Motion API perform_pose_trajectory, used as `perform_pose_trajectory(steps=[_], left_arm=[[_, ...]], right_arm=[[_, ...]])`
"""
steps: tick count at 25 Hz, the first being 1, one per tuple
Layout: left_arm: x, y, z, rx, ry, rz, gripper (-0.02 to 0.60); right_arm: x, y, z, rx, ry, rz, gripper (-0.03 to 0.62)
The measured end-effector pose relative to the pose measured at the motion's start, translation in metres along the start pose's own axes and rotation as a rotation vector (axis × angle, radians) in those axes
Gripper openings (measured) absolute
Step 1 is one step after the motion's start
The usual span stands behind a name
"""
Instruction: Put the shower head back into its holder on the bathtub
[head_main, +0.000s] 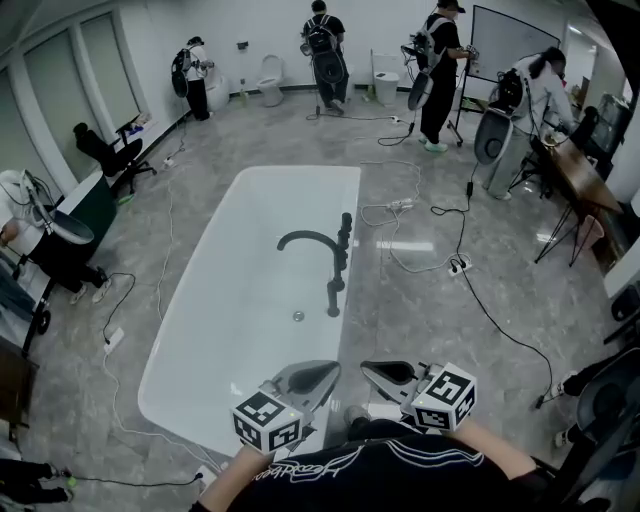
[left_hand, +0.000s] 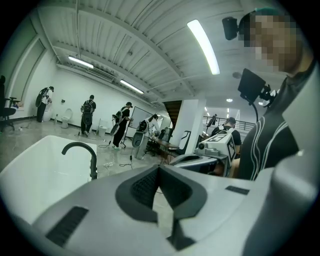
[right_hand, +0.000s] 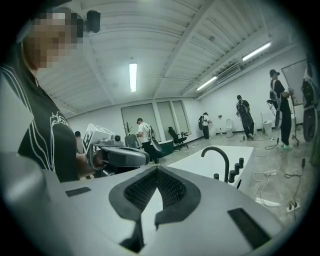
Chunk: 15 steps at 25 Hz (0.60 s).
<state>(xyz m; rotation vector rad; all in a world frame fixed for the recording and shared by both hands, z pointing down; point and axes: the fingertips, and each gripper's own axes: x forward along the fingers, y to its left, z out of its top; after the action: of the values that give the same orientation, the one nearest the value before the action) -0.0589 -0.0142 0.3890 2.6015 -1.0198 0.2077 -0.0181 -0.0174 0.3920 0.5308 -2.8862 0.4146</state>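
The white bathtub (head_main: 200, 330) lies in the middle of the head view. On its right rim stand the black arched spout (head_main: 308, 238), a slim black upright piece (head_main: 345, 232) and lower knobs (head_main: 333, 296); I cannot tell which is the shower head or its holder. My left gripper (head_main: 322, 376) and right gripper (head_main: 378, 372) are held close to my chest, tips facing each other, well short of the fittings. Both are shut with nothing between their jaws. The spout (left_hand: 82, 149) shows in the left gripper view beyond the left gripper (left_hand: 159, 168). It also shows as the spout (right_hand: 218, 152) past the right gripper (right_hand: 157, 169).
Cables and a power strip (head_main: 402, 205) trail over the grey floor right of the tub. Several people (head_main: 437, 60) work at the far wall near toilets (head_main: 270, 80). An office chair (head_main: 110, 155) stands left, and a desk (head_main: 570, 170) right.
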Motion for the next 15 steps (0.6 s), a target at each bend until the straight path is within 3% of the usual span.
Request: perform_pose_trajectory(steps=[15], left_arm=[[0.004,-0.024,-0.005,0.016,0.006,-0.034,0.005]], right_arm=[[-0.014,0.009,-0.003,-0.012,0.001,-0.003,0.014]])
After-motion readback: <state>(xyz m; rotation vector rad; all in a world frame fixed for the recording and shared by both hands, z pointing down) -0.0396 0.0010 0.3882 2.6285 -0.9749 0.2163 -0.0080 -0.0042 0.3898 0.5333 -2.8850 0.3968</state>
